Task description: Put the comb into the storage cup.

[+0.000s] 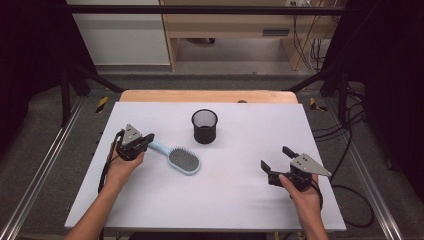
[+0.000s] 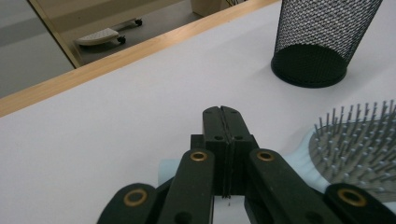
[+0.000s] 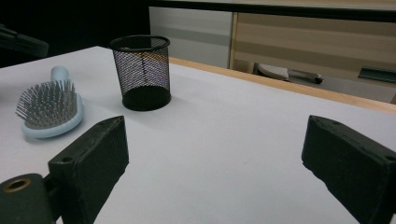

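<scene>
Left claw (image 1: 145, 142) clamped shut over light-blue hairbrush (image 1: 183, 160) handle; pinch itself hidden. Brush flat on desk (image 1: 235, 195), front-left of mesh pen cup (image 1: 204, 126), long axis running from claw rightward, bristles up. Right claw (image 1: 277, 161) wide open, empty, farther from cup.

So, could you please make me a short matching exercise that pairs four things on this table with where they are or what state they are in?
Things:
1. hairbrush
2. mesh cup
3. left gripper
4. right gripper

Places or states:
A. stands upright near the far middle of the white table
B. jaws apart, nothing between them
C. lies flat with its bristles up
D. jaws closed at the light blue handle

Pairs: 1-C, 2-A, 3-D, 4-B
</scene>
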`<act>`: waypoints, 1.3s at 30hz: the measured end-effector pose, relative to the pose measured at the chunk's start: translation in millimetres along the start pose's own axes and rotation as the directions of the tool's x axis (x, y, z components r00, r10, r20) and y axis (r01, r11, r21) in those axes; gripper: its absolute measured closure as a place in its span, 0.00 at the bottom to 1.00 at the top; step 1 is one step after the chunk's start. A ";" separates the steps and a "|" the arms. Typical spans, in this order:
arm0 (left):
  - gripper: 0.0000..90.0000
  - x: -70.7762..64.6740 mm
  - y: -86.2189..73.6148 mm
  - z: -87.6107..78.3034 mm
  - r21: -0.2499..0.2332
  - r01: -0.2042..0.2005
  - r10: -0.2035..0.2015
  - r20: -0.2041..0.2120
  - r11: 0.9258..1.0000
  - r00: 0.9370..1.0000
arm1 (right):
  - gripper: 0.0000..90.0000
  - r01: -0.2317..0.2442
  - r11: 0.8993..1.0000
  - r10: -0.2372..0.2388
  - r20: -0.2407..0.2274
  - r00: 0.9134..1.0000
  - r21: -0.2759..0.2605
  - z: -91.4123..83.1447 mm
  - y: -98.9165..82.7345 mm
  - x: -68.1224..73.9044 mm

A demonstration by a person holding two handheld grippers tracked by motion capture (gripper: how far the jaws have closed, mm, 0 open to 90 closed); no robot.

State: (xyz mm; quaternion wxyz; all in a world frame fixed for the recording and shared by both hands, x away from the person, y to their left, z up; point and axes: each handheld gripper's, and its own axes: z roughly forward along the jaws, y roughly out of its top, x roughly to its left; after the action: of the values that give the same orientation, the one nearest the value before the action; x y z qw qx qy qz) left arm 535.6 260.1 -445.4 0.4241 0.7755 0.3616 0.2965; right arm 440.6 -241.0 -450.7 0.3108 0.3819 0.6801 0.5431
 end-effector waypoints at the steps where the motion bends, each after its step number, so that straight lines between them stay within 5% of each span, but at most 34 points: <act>1: 1.00 0.2 0.5 5.3 0.008 -0.014 0.014 0.005 1.000 1.000 | 0.08 0.001 1.000 -0.001 0.000 1.000 0.001 0.0 0.0 0.0; 8: 1.00 -1.3 -3.7 22.3 0.050 -0.057 0.056 0.011 0.997 0.998 | 0.08 0.005 1.000 -0.005 -0.001 1.000 0.002 0.2 0.2 0.5; 30: 1.00 1.8 -6.0 46.2 0.120 -0.090 0.088 0.025 0.989 0.996 | 0.08 0.010 1.000 -0.010 -0.010 1.000 0.021 1.8 -1.2 2.7; 39: 1.00 7.3 -9.8 46.5 0.136 -0.058 0.053 0.041 0.989 0.998 | 0.08 0.009 1.000 -0.009 -0.010 1.000 0.025 1.5 -1.8 2.7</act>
State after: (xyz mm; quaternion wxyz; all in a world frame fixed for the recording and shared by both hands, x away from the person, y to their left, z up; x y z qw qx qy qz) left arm 572.3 249.2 -474.4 0.3681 0.8181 0.3514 0.2679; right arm 440.1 -238.2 -452.8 0.3050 0.3801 0.6900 0.5352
